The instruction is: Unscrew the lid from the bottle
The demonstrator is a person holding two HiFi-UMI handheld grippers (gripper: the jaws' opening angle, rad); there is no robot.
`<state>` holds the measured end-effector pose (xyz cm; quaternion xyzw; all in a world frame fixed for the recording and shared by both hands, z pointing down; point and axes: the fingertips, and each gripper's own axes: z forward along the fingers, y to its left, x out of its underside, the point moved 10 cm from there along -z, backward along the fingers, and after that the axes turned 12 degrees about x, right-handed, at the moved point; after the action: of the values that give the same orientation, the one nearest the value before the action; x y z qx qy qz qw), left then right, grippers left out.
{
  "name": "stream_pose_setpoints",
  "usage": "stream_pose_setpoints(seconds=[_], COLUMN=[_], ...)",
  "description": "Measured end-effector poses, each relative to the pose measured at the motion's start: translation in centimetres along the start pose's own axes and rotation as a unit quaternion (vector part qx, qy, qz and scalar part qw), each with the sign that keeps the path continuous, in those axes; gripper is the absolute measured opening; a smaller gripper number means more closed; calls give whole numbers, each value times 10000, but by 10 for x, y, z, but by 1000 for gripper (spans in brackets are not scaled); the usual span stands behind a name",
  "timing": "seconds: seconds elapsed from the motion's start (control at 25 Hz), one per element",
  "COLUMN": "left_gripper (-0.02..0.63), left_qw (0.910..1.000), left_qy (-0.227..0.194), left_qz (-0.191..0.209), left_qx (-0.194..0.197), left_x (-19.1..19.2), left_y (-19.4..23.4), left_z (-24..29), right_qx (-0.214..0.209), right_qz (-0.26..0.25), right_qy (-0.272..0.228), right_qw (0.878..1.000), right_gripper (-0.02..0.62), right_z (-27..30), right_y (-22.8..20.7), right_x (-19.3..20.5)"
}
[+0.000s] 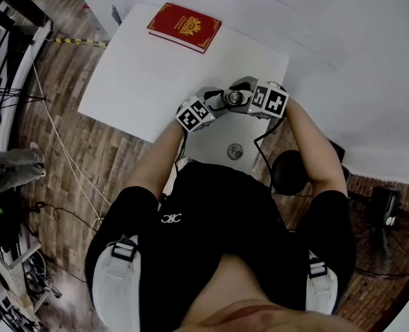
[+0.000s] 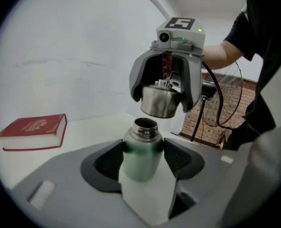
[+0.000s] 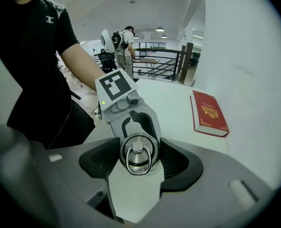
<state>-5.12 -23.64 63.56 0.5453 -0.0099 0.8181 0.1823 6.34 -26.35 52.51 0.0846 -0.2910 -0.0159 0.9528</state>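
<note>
A green metal bottle (image 2: 140, 151) with an open steel neck stands upright, and my left gripper (image 2: 143, 156) is shut on its body. Just above the neck hangs the steel lid (image 2: 159, 100), apart from the bottle by a small gap. My right gripper (image 3: 139, 158) is shut on that lid (image 3: 139, 156), whose top ring faces its camera. In the head view both grippers meet over the white table (image 1: 142, 75) near its front edge, the left gripper (image 1: 203, 109) beside the right gripper (image 1: 249, 97), with the bottle mostly hidden between them.
A red book (image 1: 184, 26) lies at the table's far side, also seen as the red book (image 2: 33, 131) and the red book (image 3: 208, 113). A small round object (image 1: 235, 151) sits at the table's front edge. A fan (image 1: 387, 234) stands on the floor at right.
</note>
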Motion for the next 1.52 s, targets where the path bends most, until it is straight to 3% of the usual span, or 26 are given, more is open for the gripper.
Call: stream_pose_setpoints(seconds=[0.2,0.36,0.48,0.64,0.72,0.84,0.96,1.08,1.2,1.28,1.52], left_gripper=[334,334,334,322,257,122,58,55,54,54,54], left_qw=[9992,9958,9910,9821,9750,9559,9358,9248,9161,9116,9069], left_qy=[-21,-170,-495,-936,-1102,-1269,-1343,-1413,-1570,-1646,-1721], left_qz=[-251,-456,-485,-325,-247,-320,-345,-295,-254,-196,-67], left_qx=[-314,-779,-1142,-1600,-1915,-2628,-3242,-3520,-3680,-3762,-3845], left_x=[10,7,-2,-34,-53,-79,-99,-119,-138,-148,-160], left_y=[-2,-16,-21,-35,-44,-51,-60,-70,-79,-84,-91], left_z=[3,-1,-13,-36,-51,-73,-96,-112,-125,-129,-133], right_qx=[647,1372,1880,2655,2993,3599,4087,4394,4578,4579,4493], right_qz=[841,1564,2136,2952,3292,3679,4020,4167,4201,4220,4136], right_qy=[-706,-1333,-1673,-2210,-2462,-2671,-2900,-3051,-3155,-3244,-3349], right_qw=[9918,9690,9440,8908,8610,8147,7663,7350,7172,7120,7176], right_gripper=[259,259,259,259,259,259,259,259,259,259,259], right_z=[-34,-71,-93,-116,-128,-144,-156,-169,-180,-184,-184], right_y=[-1,0,3,6,10,16,25,32,33,33,33], right_x=[-3,-4,3,21,29,39,46,49,51,52,47])
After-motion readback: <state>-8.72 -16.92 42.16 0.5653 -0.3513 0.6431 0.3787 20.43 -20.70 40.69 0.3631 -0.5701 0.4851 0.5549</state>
